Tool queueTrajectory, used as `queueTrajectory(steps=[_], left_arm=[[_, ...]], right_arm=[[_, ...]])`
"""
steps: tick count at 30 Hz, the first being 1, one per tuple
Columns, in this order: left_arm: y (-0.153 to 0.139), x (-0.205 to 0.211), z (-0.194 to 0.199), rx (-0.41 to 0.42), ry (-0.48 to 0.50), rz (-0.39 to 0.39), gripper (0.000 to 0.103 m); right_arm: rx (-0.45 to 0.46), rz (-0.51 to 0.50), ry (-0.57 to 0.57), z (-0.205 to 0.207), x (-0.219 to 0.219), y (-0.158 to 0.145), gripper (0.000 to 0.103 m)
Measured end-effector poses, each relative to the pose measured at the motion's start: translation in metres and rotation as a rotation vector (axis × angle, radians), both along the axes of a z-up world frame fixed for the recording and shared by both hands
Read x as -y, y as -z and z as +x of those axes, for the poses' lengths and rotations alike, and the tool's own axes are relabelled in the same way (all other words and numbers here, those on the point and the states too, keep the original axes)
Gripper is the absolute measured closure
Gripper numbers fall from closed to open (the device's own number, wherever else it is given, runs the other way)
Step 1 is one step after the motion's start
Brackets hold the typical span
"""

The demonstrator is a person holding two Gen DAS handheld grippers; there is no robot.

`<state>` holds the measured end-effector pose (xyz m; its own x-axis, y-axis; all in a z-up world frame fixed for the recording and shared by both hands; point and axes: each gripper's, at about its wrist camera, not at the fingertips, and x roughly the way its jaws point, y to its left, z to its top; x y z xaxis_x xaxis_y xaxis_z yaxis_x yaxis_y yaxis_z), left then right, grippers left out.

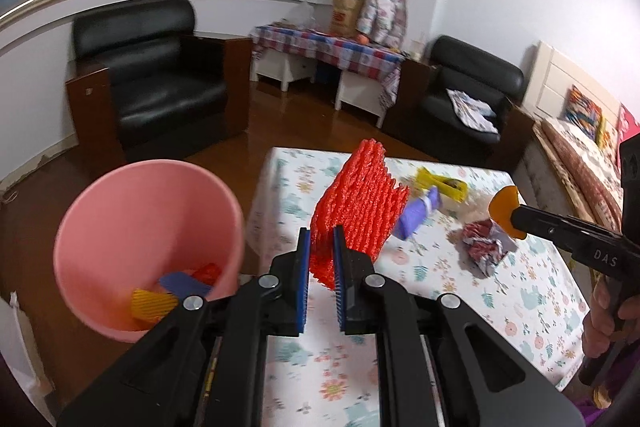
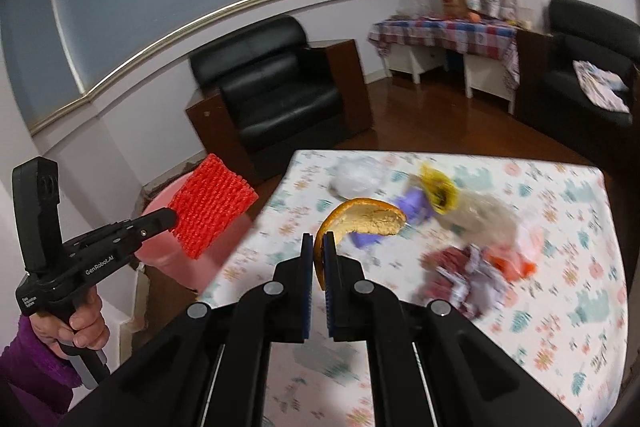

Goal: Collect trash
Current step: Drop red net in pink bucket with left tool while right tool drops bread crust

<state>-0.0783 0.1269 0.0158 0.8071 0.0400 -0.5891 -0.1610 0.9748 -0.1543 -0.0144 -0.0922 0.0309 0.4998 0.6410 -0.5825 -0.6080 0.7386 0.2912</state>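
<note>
My left gripper (image 1: 322,255) is clamped on a red foam fruit-net sleeve (image 1: 356,211), held in the air just to the right of the pink plastic bin (image 1: 148,247), which already contains yellow, purple and red scraps. My right gripper (image 2: 319,259) is pinched shut on a curved orange peel (image 2: 362,221), lifted above the floral-cloth surface (image 2: 560,287). On that surface, farther right of the bin, lie a purple wrapper (image 1: 416,217), a yellow wrapper (image 1: 442,183) and a crumpled red-and-silver wrapper (image 1: 484,245).
</note>
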Motion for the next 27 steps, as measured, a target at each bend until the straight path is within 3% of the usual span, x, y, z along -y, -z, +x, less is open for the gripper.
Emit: queueTrajectory(steps=[16,27], left_arm=[[-0.007,-0.077,-0.054,0.027,-0.263,0.014,0.093],[0.004,-0.102,-0.062,-0.019,-0.356,0.019,0.093]], right_arm=[[0.046,0.010,-0.252,-0.013,-0.125,-0.018,0.098],[0.023,-0.003,-0.404,-0.027,-0.197,-0.006,0.098]])
